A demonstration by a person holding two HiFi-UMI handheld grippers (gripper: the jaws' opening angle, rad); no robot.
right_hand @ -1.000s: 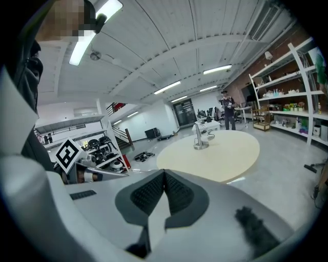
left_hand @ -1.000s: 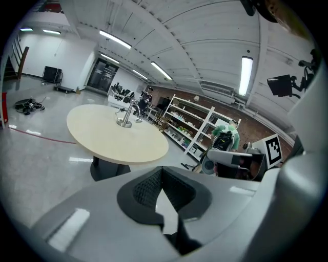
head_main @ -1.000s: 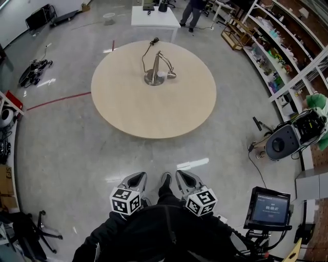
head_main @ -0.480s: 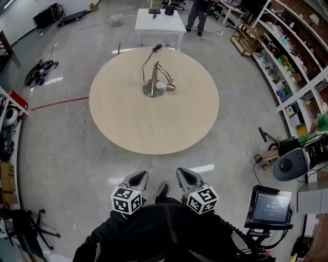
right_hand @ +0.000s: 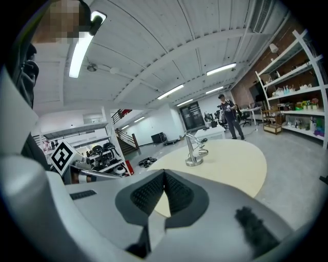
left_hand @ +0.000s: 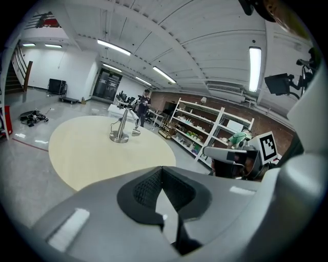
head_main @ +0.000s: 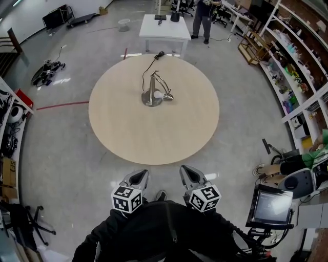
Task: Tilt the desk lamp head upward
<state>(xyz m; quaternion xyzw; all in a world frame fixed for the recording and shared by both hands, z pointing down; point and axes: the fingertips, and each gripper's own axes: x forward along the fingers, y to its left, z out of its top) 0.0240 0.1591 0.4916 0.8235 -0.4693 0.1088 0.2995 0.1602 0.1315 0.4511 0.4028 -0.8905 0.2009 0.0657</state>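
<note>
The left gripper [head_main: 138, 175] and the right gripper [head_main: 187, 172] are held side by side, close in front of the person's body. Both point forward and a little downward at the round bench [head_main: 154, 140]. Their marker cubes sit just ahead of the black sleeves [head_main: 105, 233], and a shoe [head_main: 161, 195] shows on the floor between them.

In the left gripper view, the left gripper's jaws are pressed together with nothing between them. The right gripper view shows the same for the right gripper: pads meeting and empty. Both grippers stand short of the bench's near edge, over bare grey floor, well apart from anything on the bench top.

The desk lamp [head_main: 154, 92] stands past the middle of the bench on a round metal base [head_main: 151, 99]. Its arm rises from the base and bends over, and the lamp head [head_main: 166, 95] droops low just to the right of the base, with a pale bulb showing. A black cord [head_main: 149, 63] runs from the lamp to the bench's far edge.

Beyond the bench is a white table [head_main: 165, 28], and a person [head_main: 204, 15] stands near it. Shelving [head_main: 292, 56] runs along the right wall, and a monitor [head_main: 270, 205] sits at the person's right.
</note>
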